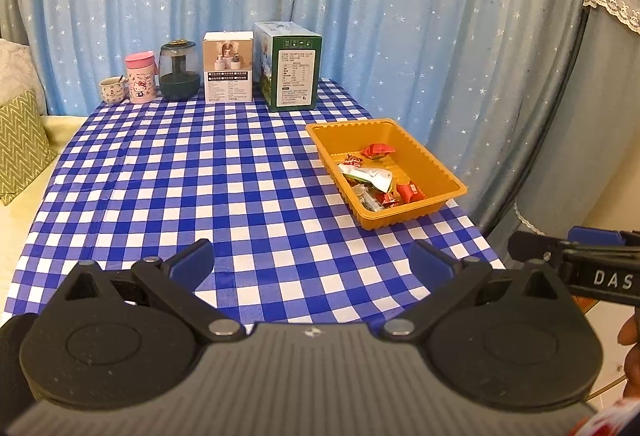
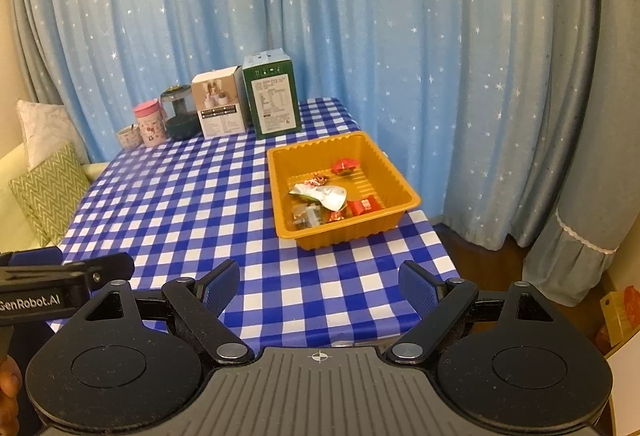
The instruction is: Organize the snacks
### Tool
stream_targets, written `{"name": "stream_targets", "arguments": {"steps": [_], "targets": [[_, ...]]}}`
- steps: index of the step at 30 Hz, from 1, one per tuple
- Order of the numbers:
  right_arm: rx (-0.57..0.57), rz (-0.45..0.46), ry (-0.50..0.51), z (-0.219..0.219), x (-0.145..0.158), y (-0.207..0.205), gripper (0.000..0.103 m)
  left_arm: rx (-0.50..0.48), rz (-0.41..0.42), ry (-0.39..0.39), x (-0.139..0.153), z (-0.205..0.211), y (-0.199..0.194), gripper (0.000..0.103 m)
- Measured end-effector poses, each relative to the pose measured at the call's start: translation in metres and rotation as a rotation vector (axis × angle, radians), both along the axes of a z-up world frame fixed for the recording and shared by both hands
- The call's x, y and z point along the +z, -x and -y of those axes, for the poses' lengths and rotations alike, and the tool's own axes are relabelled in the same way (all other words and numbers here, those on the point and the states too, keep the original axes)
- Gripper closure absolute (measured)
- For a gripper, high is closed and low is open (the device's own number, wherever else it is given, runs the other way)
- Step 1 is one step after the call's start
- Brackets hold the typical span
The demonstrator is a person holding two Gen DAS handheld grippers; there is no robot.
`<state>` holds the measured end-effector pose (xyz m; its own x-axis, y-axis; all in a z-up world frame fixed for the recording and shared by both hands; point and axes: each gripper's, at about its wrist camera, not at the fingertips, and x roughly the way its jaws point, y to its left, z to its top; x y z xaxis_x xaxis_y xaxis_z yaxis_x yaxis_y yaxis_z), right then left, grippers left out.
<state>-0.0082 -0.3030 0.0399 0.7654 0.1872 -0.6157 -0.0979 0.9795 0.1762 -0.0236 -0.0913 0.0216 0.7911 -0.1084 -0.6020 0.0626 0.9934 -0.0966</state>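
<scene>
Snacks (image 2: pixel 320 195) lie gathered in the orange tray (image 2: pixel 280 191) at the desk's (image 1: pixel 180 175) right edge. We note the left gripper (image 1: pixel 312 260) and right gripper (image 2: pixel 319 282) over the near edge, jaws wide, holding nothing. Boxes and cups (image 1: pixel 140 81) line the far edge.

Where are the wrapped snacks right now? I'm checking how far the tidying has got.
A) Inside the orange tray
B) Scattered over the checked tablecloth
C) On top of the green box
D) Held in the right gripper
A: the red candies and the silver packet all lie inside the orange tray, while the left gripper and the right gripper are both open and hold nothing.
</scene>
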Motion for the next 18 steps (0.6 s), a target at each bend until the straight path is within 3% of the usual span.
{"name": "stream_targets", "arguments": {"steps": [18], "targets": [[0.002, 0.014, -0.009, -0.0006, 0.0037, 0.0026, 0.017, -0.003, 0.011, -0.006, 0.0001, -0.0015, 0.0028, 0.000]]}}
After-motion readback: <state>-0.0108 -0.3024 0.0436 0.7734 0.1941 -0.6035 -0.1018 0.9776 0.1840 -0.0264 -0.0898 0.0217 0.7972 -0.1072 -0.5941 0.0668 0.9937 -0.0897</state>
